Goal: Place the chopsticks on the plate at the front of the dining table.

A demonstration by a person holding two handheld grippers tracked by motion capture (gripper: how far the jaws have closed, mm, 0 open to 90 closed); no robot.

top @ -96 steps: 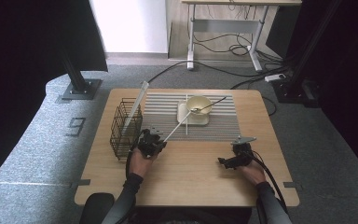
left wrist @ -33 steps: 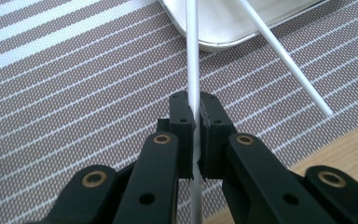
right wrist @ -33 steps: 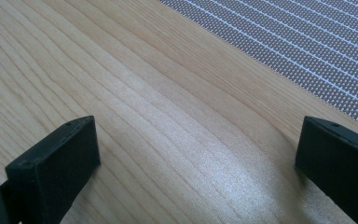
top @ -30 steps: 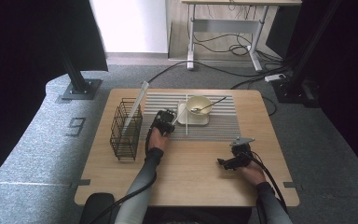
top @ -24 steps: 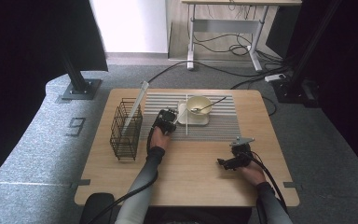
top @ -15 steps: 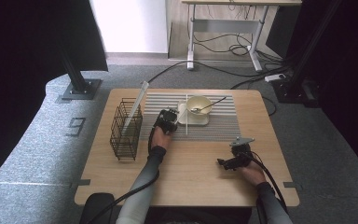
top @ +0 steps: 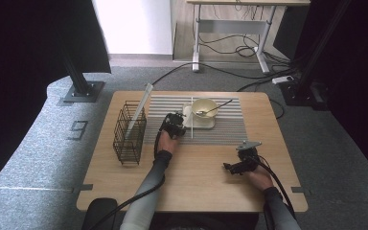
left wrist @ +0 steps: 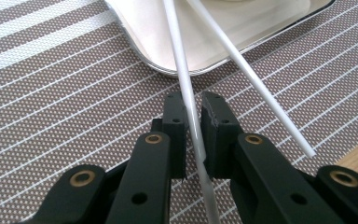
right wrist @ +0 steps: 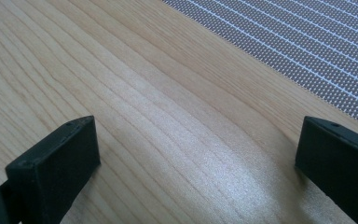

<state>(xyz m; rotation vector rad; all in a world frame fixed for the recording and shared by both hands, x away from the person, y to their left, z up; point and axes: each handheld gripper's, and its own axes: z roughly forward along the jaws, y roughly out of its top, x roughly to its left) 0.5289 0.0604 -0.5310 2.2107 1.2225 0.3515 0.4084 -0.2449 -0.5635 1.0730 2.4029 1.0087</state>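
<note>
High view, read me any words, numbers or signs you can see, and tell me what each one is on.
"9": a dark numeral marked on the grey floor, at, left of the table. It could also be read the other way up as a 6.
Nothing else can be read: the rack, the mat, the tray and the bowl carry no visible writing.
</note>
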